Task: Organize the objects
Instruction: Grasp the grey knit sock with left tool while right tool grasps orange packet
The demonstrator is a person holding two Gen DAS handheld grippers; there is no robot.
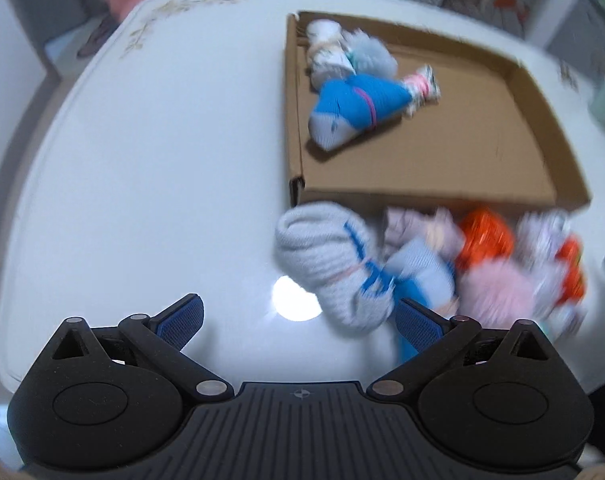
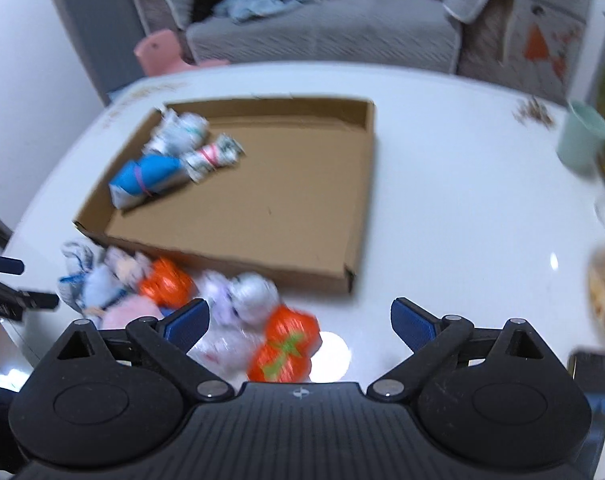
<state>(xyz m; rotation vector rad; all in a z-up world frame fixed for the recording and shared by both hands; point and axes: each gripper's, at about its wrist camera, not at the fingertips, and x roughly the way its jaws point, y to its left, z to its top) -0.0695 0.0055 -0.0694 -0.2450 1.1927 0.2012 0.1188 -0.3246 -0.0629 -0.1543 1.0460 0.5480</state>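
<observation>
A shallow cardboard box (image 1: 442, 168) (image 2: 286, 216) lies on the white table. Inside it are a blue sock roll (image 1: 354, 106) (image 2: 150, 178) and pale rolled socks (image 1: 338, 52) (image 2: 182, 130). A pile of rolled socks lies in front of the box: a grey roll with blue stripes (image 1: 334, 264), a pink one (image 1: 498, 284), orange ones (image 1: 484, 236) (image 2: 286, 344), white ones (image 2: 242, 300). My left gripper (image 1: 302, 316) is open and empty, its right finger by the grey roll. My right gripper (image 2: 300, 320) is open over the orange and white rolls.
A grey sofa (image 2: 322, 28) with clothes stands behind the table. A pink stool (image 2: 160, 52) is beside it. A mint cup (image 2: 582, 136) and a plant stand at the table's right edge. The other gripper's fingers (image 2: 6, 288) show at the far left.
</observation>
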